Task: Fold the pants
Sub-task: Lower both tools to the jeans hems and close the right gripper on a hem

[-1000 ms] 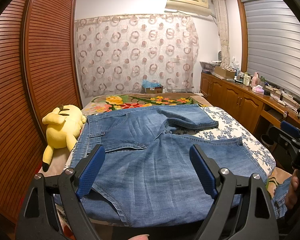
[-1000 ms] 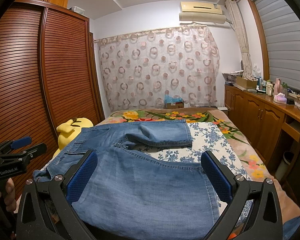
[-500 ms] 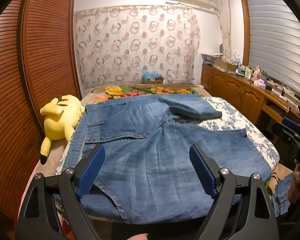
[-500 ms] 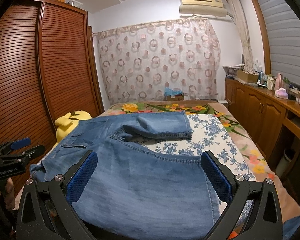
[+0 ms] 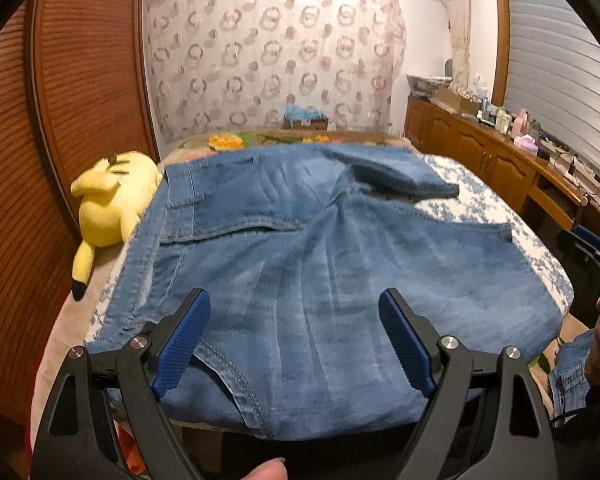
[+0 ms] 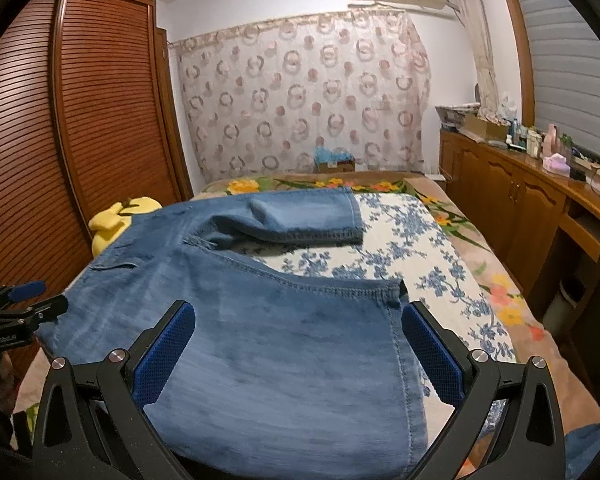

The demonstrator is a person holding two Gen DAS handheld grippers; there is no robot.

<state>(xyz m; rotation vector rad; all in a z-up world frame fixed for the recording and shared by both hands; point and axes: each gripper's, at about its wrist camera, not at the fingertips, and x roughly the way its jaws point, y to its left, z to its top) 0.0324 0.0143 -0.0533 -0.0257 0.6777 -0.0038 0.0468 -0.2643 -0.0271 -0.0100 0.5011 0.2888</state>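
Observation:
Blue denim pants (image 5: 300,248) lie spread flat on the bed, waistband to the left, legs running to the right. My left gripper (image 5: 294,322) is open and empty above the near edge of the pants by the waist. My right gripper (image 6: 298,336) is open and empty above the near leg (image 6: 284,344), its right finger close to the hem. The far leg (image 6: 308,216) lies apart from the near one. Each gripper shows at the edge of the other's view: the right one (image 5: 592,252) and the left one (image 6: 16,300).
A yellow plush toy (image 5: 108,204) lies at the bed's left side by the slatted wardrobe (image 6: 60,140). A wooden cabinet run (image 6: 520,200) with bottles stands on the right. The floral bedspread (image 6: 428,252) shows beyond the pants. A small box (image 6: 334,162) sits at the far end.
Both grippers have moved forward and tilted down toward the pants. The pants have not moved. Both grippers stay open.

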